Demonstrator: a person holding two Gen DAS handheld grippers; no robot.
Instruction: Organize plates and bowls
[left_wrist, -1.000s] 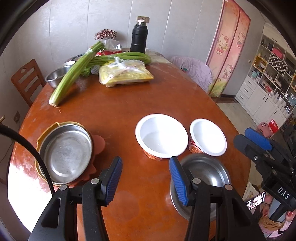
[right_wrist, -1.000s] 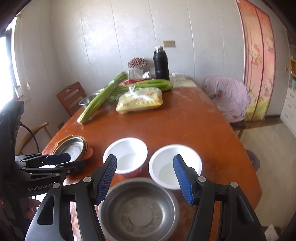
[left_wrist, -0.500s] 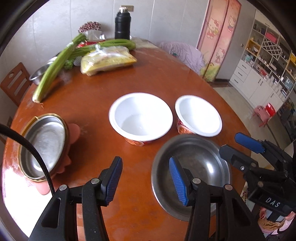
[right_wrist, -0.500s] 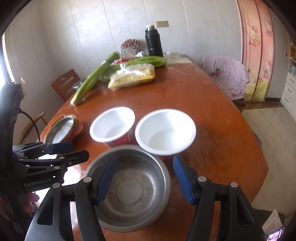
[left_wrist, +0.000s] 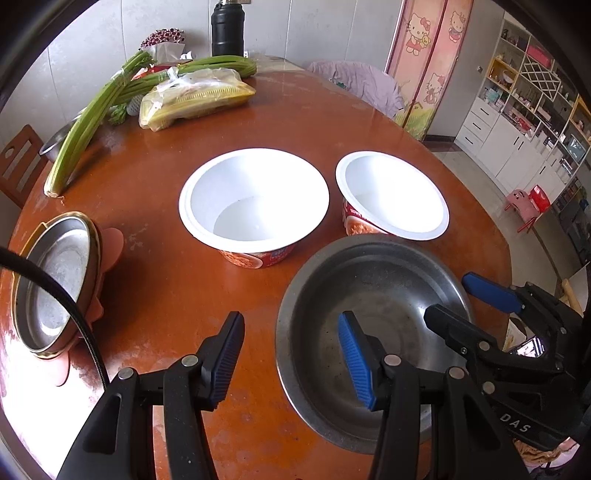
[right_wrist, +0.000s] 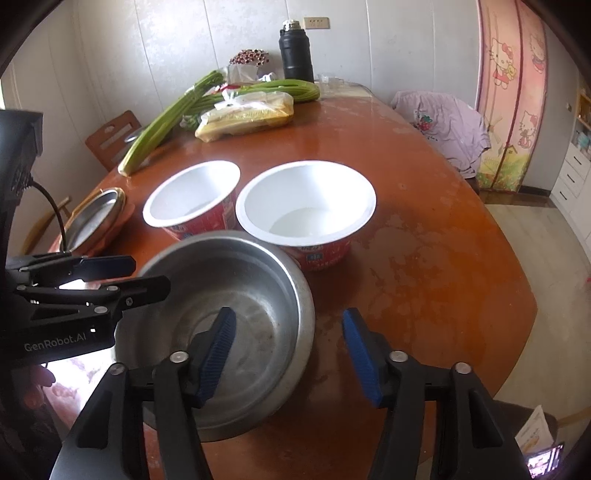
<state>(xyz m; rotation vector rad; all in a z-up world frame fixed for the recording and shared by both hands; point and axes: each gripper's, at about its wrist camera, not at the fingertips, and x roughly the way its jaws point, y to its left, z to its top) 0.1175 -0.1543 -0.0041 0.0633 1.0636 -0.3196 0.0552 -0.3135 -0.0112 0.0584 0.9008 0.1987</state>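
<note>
A steel bowl (left_wrist: 373, 295) (right_wrist: 236, 295) sits at the near edge of the round brown table (left_wrist: 295, 110). Behind it stand two white bowls with red outsides, one on the left (left_wrist: 255, 206) (right_wrist: 192, 195) and one on the right (left_wrist: 391, 195) (right_wrist: 306, 206). My left gripper (left_wrist: 291, 356) (right_wrist: 136, 275) is open and straddles the steel bowl's left rim, one finger inside. My right gripper (right_wrist: 290, 354) (left_wrist: 469, 306) straddles the right rim. Its jaws are closing, but the pads stand off the rim. A gold-rimmed steel plate (left_wrist: 55, 280) (right_wrist: 96, 218) lies on a pink mat at the left.
At the table's far end lie long celery stalks (left_wrist: 92, 122), a bag of yellow food (left_wrist: 199, 99) and a black flask (left_wrist: 227, 29). A wooden chair (right_wrist: 114, 136) stands at the left. A chair with purple cloth (right_wrist: 447, 122) stands at the right. The table edge is close below both grippers.
Both grippers have sunk toward the steel bowl, which now looms larger, and each straddles a side of its rim. The right jaws have narrowed a little.
</note>
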